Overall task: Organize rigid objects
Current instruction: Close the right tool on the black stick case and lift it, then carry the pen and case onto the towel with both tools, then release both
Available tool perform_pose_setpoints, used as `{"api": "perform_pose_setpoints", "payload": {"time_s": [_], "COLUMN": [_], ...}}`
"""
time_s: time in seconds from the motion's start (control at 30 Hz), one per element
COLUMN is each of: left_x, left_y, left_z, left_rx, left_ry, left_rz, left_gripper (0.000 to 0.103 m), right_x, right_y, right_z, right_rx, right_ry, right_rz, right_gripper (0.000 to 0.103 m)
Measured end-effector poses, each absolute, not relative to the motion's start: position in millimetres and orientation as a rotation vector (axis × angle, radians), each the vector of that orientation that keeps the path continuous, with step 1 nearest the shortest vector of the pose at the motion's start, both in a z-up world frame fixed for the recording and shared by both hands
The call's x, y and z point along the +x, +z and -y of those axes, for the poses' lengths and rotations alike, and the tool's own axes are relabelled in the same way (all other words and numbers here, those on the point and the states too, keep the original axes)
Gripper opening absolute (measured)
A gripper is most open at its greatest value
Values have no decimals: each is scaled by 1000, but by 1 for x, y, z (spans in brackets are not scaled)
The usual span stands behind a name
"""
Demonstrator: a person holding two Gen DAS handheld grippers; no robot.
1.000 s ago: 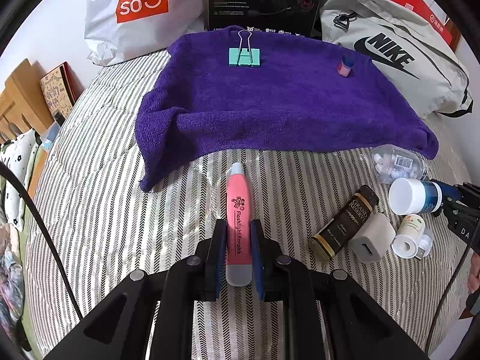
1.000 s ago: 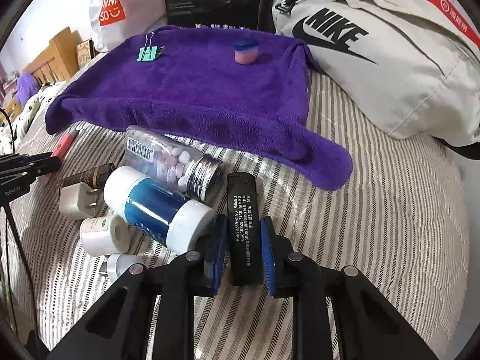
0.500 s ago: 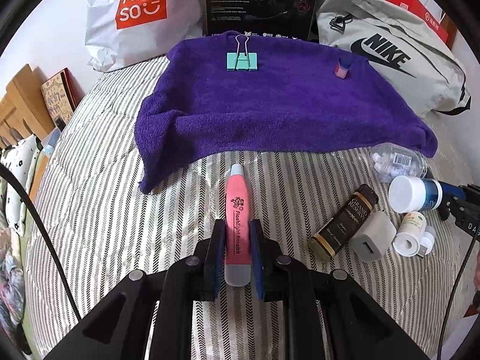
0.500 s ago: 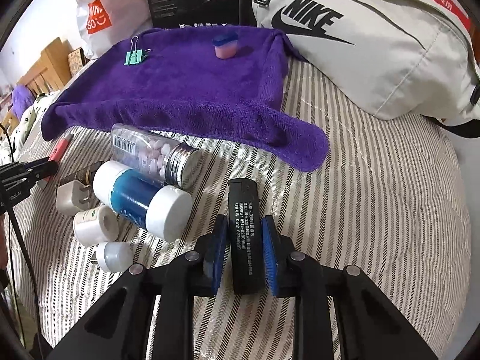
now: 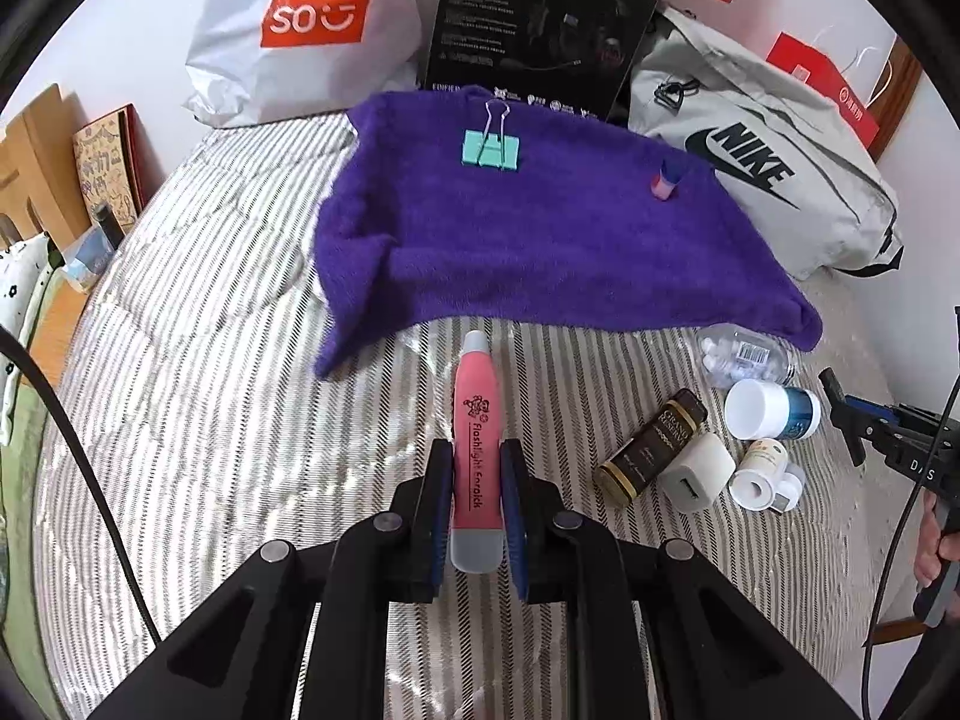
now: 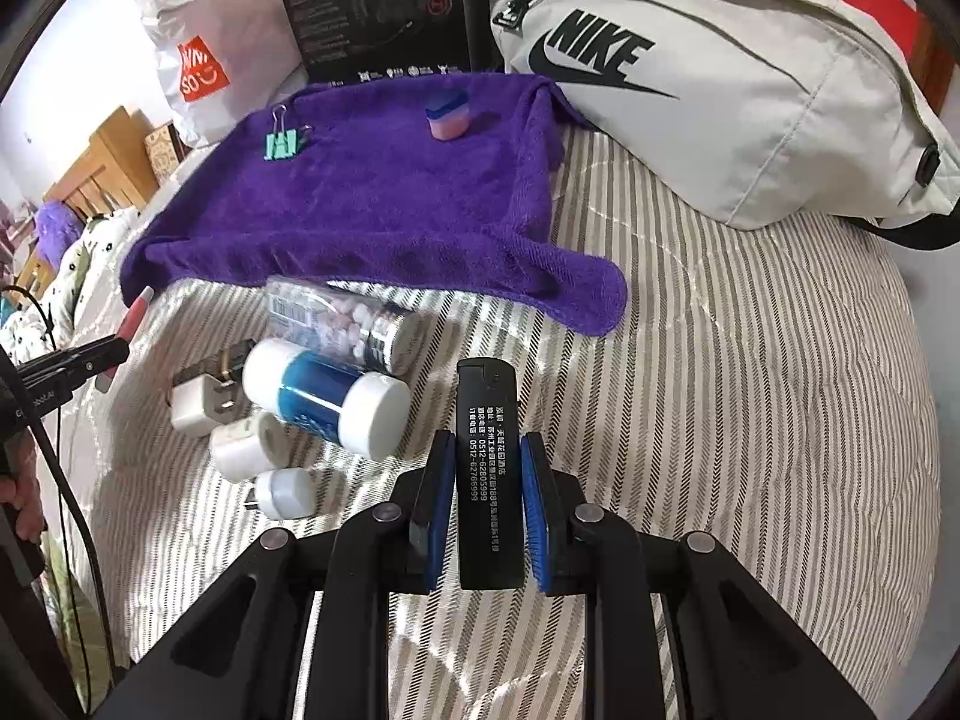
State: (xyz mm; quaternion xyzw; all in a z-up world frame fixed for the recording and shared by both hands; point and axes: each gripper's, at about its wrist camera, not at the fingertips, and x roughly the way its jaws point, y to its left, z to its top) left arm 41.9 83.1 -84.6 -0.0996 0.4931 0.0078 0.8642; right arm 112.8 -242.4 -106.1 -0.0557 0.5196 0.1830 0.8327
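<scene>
While the left claw (image 5: 474, 480) pinches the pink pen (image 5: 475, 420) and the right claw (image 6: 485, 480) pinches the black lighter (image 6: 485, 456), both are low over the bed, short of the towel (image 5: 540, 252). At 2 o'clock from the pen, four bottles and a plug (image 5: 699, 474) wait. Farther off at 12, only a clip (image 5: 491, 147) and an eraser (image 5: 665, 180) sit on the towel; one clear bottle (image 6: 336, 324) holds pills, so most work is left.

Left gripper (image 5: 474, 480) clamps pink flashlight (image 5: 475, 420), tip toward purple towel (image 5: 540, 240). Green clip (image 5: 491, 149), small eraser (image 5: 665, 180) on towel. Bottles (image 5: 771, 411) clustered right.
</scene>
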Motion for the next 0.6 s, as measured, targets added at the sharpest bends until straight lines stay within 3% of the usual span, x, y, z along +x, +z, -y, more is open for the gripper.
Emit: {"api": "perform_pose_setpoints", "payload": {"time_s": [0.6], "left_x": [62], "left_y": [-52], "left_z": [-85], "left_rx": [-191], "left_ry": [0], "left_rz": [-984], "left_gripper": [16], "right_x": [135], "right_y": [-82], "right_z": [222], "right_rx": [-74], "right_ry": [460], "right_rz": [-1050], "right_gripper": [22]}}
